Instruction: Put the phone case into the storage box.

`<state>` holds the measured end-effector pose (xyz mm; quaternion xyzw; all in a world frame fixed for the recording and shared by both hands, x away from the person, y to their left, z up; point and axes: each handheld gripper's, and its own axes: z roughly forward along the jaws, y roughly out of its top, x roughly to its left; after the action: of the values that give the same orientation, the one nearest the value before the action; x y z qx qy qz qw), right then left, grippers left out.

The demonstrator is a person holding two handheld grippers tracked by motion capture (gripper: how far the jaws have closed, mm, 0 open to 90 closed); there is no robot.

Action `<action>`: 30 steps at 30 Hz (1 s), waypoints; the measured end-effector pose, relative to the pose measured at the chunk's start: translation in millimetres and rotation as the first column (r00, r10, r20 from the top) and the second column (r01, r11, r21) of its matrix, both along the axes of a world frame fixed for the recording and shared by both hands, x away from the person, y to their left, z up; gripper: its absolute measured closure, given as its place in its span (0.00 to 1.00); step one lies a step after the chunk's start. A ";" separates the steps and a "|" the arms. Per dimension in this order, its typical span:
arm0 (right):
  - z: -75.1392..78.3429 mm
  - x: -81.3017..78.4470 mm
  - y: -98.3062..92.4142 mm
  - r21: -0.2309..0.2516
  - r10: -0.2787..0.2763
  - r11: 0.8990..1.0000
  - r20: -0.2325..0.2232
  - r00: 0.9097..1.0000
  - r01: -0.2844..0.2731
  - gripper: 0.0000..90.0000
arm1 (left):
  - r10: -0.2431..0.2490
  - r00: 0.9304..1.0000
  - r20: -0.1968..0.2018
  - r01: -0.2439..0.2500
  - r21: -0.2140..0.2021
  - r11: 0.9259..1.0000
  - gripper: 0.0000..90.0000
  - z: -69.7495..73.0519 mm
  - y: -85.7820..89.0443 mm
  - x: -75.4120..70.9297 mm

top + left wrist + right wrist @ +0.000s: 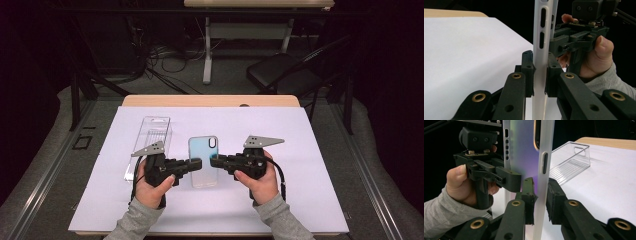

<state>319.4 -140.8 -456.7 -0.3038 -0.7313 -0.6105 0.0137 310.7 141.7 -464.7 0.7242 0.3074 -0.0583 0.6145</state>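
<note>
Phone case (203,161) at mid-mat on white sheet (300,150), pinched from both sides. Left gripper (196,163) clamped tight on case's left edge, pads pressed flat against rim (540,75). Right gripper (216,161) narrowed around right edge (541,195): left pad touching, slim gap at right pad, so not fully gripped. Clear plastic tray (150,142) just left of case, behind left hand (152,187). Right hand (260,182) wrapped on handle. Wooden table edge (210,101) beyond sheet.
</note>
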 end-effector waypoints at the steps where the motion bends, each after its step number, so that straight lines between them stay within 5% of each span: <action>1: -0.1 -0.2 -0.1 0.006 -0.003 1.000 -0.003 1.000 0.003 0.88 | 0.000 1.000 0.000 0.000 0.000 1.000 0.91 0.0 0.0 0.0; 30: -1.3 3.2 -5.0 0.042 0.031 0.999 -0.014 0.999 -0.031 0.91 | -0.016 1.000 -0.001 0.016 -0.019 1.000 0.91 2.2 2.5 0.5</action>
<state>322.6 -145.8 -458.0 -0.2964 -0.7230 -0.6230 0.0346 311.2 144.2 -462.6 0.7207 0.3015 -0.0665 0.6207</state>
